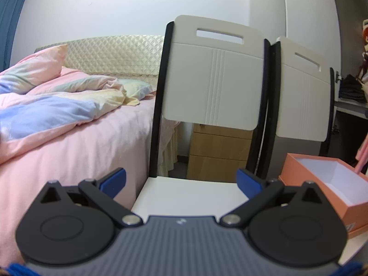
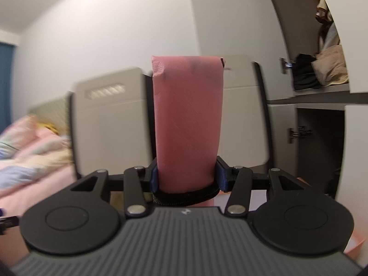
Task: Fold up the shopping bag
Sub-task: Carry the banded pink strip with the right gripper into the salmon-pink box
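One folded bag [image 2: 187, 124] clamped upright in right tool [image 2: 187, 176].

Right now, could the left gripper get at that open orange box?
Probably yes: the left gripper is open and holds nothing, and the orange box sits open-topped just to its right, with nothing visible between them.

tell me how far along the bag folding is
Done, it seems: the pink shopping bag already looks folded or rolled into a compact upright bundle. In hand: the right gripper is shut on its lower end, above a black elastic band. The left gripper is open and empty over the white chair seat. Left: probably just setting it down.
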Tool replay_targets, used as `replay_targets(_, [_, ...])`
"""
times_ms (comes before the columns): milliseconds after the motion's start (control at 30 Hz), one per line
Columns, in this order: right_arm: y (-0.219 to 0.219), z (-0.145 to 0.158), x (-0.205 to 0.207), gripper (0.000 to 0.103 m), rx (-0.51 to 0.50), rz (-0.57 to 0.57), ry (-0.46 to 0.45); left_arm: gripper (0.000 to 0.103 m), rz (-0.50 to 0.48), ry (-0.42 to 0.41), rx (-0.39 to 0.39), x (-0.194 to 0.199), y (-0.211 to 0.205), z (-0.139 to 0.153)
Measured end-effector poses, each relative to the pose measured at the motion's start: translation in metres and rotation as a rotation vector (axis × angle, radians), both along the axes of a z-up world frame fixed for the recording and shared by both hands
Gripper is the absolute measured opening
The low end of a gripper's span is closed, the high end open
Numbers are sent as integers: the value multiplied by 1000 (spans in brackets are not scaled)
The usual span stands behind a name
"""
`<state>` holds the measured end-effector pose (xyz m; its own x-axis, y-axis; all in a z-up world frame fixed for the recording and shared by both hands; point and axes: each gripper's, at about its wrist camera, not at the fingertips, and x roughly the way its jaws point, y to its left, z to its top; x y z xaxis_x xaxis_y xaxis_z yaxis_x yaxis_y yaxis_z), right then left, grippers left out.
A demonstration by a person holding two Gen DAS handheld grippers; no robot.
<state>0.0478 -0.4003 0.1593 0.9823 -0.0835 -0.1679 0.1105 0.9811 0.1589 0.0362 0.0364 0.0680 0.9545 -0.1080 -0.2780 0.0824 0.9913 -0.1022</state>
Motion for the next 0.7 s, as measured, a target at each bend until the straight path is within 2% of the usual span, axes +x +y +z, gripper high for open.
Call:
replay_targets(100, [-23,3,38,51,8,-21,149,103,-1,4,-10,0,0,0])
replay_targets(233, [-44,-17,93,51,27,-26,383,103,-17,-8,6,-4,-2,-1])
replay_targets(333, [-42,-40,122,51,-80,-55,469,103,-19,-10,11,-4,-2,0])
replay_targets(367, [-43,-47,131,51,-87,-52,497,103,-16,-7,10,-3,-1,-1])
replay_targets(700, [-71,-139,214,51,-37,-46,830,103,5,42,-15,12,19,-5])
